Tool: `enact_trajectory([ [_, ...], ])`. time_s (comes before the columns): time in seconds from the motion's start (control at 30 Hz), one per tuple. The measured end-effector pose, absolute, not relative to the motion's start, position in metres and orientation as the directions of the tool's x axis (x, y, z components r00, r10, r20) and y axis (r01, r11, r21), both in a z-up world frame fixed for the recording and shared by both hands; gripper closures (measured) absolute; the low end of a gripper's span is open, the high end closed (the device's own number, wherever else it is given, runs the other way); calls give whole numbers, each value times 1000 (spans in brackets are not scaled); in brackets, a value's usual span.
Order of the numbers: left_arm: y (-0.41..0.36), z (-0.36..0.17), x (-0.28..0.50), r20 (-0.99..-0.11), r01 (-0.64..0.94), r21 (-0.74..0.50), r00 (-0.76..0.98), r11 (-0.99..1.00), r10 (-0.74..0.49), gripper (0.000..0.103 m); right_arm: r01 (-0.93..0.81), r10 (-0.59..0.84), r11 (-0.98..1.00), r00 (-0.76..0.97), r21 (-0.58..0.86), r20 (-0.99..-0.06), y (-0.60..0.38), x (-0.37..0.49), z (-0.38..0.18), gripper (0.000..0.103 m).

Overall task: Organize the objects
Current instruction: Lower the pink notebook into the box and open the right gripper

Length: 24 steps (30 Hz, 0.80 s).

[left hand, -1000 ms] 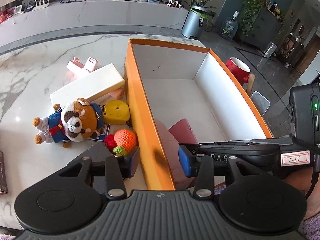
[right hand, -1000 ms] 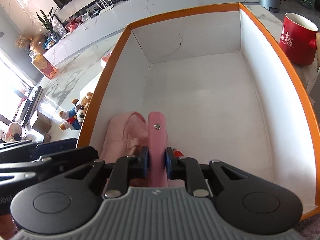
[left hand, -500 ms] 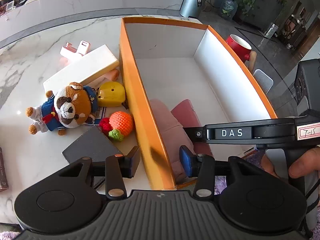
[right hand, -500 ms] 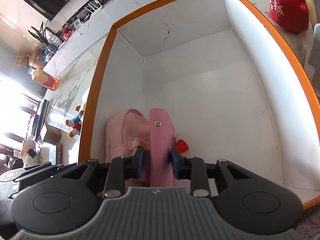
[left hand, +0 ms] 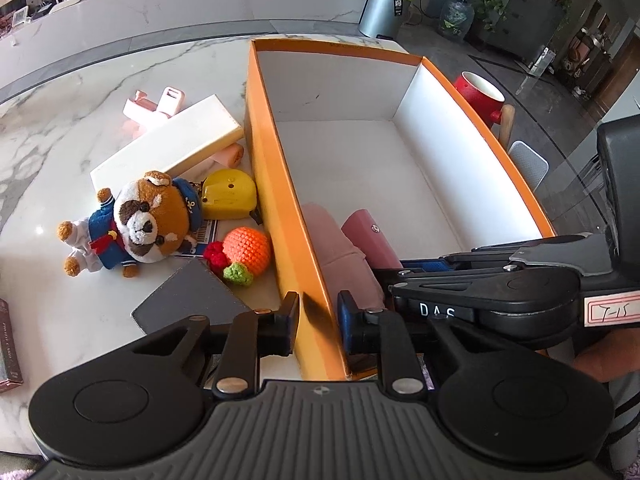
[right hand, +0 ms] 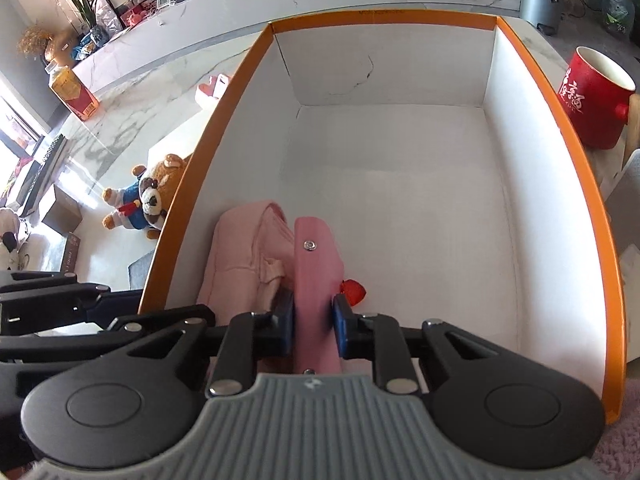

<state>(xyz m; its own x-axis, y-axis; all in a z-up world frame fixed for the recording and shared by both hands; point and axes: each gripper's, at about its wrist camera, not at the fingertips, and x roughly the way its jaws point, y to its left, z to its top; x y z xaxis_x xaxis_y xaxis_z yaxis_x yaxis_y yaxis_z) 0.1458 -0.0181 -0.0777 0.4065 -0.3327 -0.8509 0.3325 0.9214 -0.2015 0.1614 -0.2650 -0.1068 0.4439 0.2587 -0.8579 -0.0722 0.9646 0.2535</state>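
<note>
Both grippers at the near end of the orange-rimmed white cardboard box (left hand: pixel 280 184).

Left wrist view: left gripper (left hand: pixel 318 326) straddles the box's left wall, jaws closing, pads near it; whether they press is unclear. Right wrist view: right gripper (right hand: pixel 313 325), jaws closing, clamps the pink snap-button pouch (right hand: pixel 316 276) inside the box beside folded pale-pink cloth (right hand: pixel 244 256).

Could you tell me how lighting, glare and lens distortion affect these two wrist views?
Left wrist view: fisheye bends the orange box rim; sunlight glares off the marble table; a dark finger shadow falls on the box wall between the left gripper pads. Right wrist view: the window at far left is blown out; the box interior is evenly lit and sharp.
</note>
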Motion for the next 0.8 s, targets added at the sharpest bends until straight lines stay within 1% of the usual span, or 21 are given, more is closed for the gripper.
enact_trajectory([
  [0.13,-12,-73,141,-831,332,-218,430,918,-353,79,-17,339,929,433,369,-835,-278,161,-110,75],
  [0.33,-3,-65,138,-805,322,-248,455,913,-380,77,71,421,867,428,494,-800,-300,158,-112,75],
  [0.47,-4,-67,138,-808,330,-244,451,912,-380,77,85,429,856,432,509,-793,-303,155,-109,78],
  [0.57,-6,-69,137,-813,335,-240,443,911,-378,77,78,416,866,436,494,-798,-301,152,-104,80],
  [0.67,-8,-70,136,-815,348,-239,436,907,-382,80,67,398,879,442,472,-804,-299,151,-101,81],
  [0.7,-9,-70,136,-814,353,-242,433,904,-387,83,59,392,885,442,462,-807,-296,151,-101,81],
  [0.8,-12,-70,135,-817,360,-225,437,906,-377,83,34,383,896,447,443,-808,-288,152,-102,81],
])
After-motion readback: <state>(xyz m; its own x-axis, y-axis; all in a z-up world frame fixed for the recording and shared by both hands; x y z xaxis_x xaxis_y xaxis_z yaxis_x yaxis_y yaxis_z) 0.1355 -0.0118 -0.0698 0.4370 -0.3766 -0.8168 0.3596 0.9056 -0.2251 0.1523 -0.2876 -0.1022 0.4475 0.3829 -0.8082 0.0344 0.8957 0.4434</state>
